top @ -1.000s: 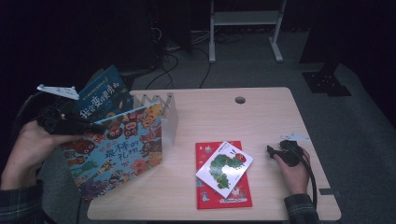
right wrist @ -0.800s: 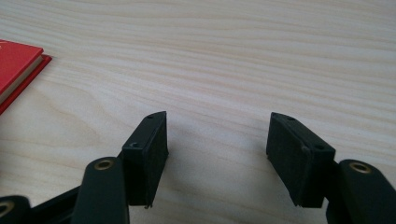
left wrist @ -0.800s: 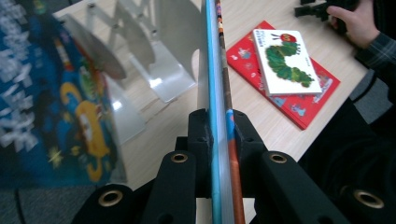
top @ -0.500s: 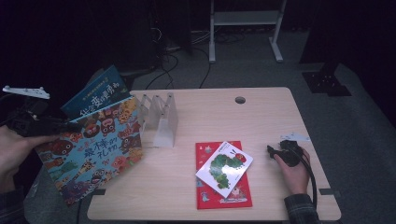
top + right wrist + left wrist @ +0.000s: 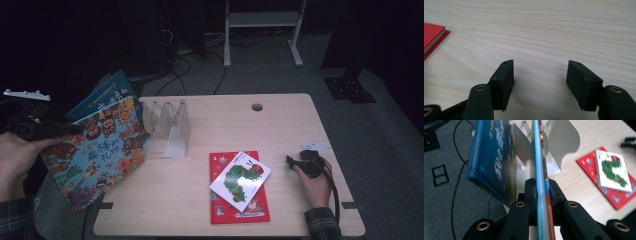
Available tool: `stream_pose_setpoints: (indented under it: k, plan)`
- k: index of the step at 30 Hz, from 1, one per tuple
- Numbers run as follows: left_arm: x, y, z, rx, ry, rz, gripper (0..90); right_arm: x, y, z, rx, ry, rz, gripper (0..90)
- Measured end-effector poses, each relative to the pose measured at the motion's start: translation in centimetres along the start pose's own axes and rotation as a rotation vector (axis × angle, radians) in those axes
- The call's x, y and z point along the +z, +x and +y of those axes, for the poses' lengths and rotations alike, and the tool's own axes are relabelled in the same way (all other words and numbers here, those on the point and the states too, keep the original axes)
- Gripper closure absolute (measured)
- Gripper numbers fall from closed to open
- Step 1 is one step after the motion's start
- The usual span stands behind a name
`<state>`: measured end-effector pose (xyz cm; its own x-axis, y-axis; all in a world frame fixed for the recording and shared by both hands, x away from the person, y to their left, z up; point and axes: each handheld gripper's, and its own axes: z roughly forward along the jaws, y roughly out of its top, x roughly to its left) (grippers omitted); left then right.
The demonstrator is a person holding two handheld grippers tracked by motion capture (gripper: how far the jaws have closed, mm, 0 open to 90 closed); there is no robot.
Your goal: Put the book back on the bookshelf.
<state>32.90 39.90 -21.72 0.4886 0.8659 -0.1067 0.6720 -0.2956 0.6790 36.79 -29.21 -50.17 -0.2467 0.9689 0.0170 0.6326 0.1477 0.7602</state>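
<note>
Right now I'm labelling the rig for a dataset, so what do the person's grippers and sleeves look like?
Both grippers are matte black with two flat block-shaped jaws, and brass-coloured rivets dot the linkages. The left gripper carries a pale plate on top. A black cable loops from the right gripper past the wrist. The sleeves are a dark plaid.

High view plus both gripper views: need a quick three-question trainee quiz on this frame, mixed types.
1. True or false: the left gripper is shut on the colourful book.
2. What lies on the red book? A) a cup B) the caterpillar book C) nothing
3. Fill in: the right gripper rests on the table with jaws ____.

Key: 1 true; 2 B; 3 open.
</note>
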Motion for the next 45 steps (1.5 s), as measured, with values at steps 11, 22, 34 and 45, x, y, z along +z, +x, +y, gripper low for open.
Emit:
stream_pose_setpoints:
  k: [11, 22, 34, 45]
  plan:
    - [2.3, 0.2, 1.3, -0.048, -0.050, 0.049, 80.7, 0.0, 0.0, 0.0, 0.001, 0.001, -0.001, 38.0]
    - [4.7, 0.3, 2.1, -0.072, -0.092, 0.105, 80.6, 0.0, 0.0, 0.0, 0.001, 0.000, -0.002, 38.2]
    - [6.9, 0.6, 1.5, -0.080, -0.104, 0.139, 80.5, 0.0, 0.0, 0.0, 0.001, 0.000, -0.003, 38.2]
    - [6.8, 1.2, 0.2, -0.077, -0.079, 0.143, 79.5, 0.0, 0.0, 0.0, 0.000, 0.000, -0.003, 38.2]
